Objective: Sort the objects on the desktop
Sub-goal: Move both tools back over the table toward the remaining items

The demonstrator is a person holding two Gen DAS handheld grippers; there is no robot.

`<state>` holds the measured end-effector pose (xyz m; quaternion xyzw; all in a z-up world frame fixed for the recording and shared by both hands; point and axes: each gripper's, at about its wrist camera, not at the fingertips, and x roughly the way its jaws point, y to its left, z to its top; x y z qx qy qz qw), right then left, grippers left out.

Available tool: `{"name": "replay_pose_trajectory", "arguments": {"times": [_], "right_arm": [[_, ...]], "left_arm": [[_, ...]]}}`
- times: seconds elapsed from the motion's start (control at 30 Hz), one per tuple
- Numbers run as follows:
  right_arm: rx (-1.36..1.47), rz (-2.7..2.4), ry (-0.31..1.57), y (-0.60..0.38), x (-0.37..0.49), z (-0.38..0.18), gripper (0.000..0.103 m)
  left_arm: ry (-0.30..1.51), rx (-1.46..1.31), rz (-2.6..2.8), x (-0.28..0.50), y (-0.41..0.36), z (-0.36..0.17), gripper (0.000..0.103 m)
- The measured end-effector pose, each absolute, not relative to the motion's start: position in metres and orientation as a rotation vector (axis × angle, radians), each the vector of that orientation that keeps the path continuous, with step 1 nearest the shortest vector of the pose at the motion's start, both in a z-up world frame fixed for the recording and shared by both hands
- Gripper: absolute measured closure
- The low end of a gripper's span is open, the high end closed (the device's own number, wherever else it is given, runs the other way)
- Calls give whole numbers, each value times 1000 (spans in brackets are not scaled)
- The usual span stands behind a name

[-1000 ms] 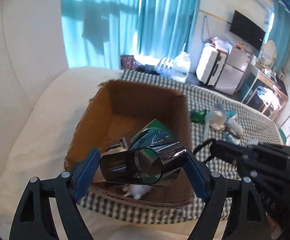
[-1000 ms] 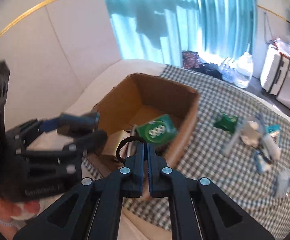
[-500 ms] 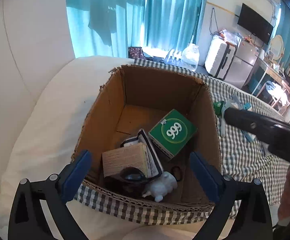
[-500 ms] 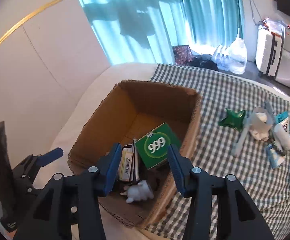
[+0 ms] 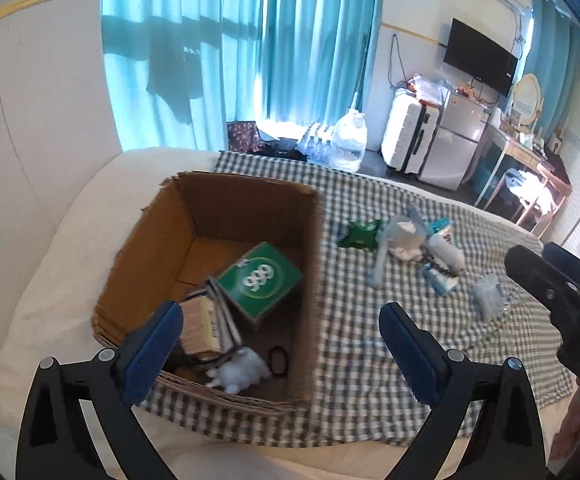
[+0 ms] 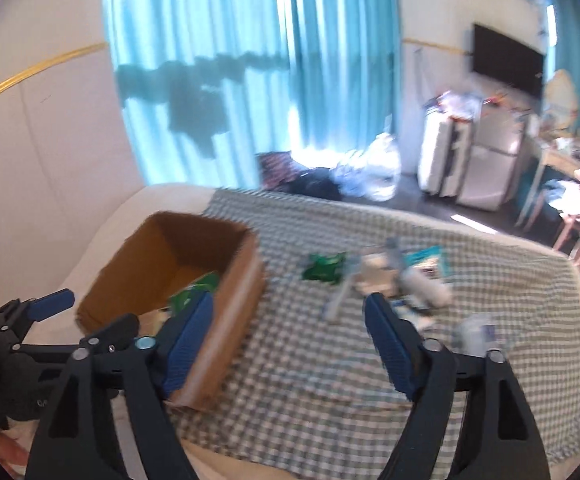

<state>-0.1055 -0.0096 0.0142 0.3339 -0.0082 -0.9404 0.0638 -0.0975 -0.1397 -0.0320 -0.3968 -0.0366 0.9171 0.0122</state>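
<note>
Spreading wide and empty, left tongs [image 5: 276,344] over corrugated cardboard box [image 5: 162,240], right tongs [image 6: 288,340] opening, empty, beside it, crinkled green packet [image 5: 359,233] on checked cloth [image 5: 353,320].

You've got one cardboard box [image 5: 250,216] on the bed. Inside it: one green carton [image 5: 260,282] marked 999, one brown packet [image 5: 200,326] with a few flat items standing beside it that can't be counted, one white fluffy toy [image 5: 238,368], one black hair tie [image 5: 278,360]. That's at least five things in the box.

Out on the checked cloth [image 5: 353,352]: one green wrapper [image 5: 359,234], then a loose pile [image 5: 421,248] of tubes and packets, too jumbled to count. One clear small packet [image 5: 487,296] sits apart from it.

You've got two hand-held grippers: left hand-held gripper [image 5: 278,350], right hand-held gripper [image 6: 290,348].
</note>
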Motion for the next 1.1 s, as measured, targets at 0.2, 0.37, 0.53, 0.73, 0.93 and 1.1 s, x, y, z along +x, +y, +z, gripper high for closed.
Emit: {"name": "replay_pose_trajectory", "arguments": {"times": [0.2,0.37,0.53,0.73,0.93,1.1], "right_arm": [[947,-2934,-107,48,-71,29,18],[966,-2969,-200,98,-58,21,18],[1017,-3018,-228,140,-59,8,18],[1079,-3025,-333,182,-66,-24,18],[1179,-3012,-384,210,-79,-62,18],[1242,-2994,-400,230,-90,-93,18]], "left_arm": [[-67,-1221,2802,-90,-83,-29,2],[-50,-1234,2768,-89,-44,-36,2],[-17,-1287,2720,-96,-13,-50,2],[50,-1306,2675,-106,13,-70,2],[34,-1368,2657,-128,20,-99,2],[-25,-1414,2636,-158,23,-131,2]]}}
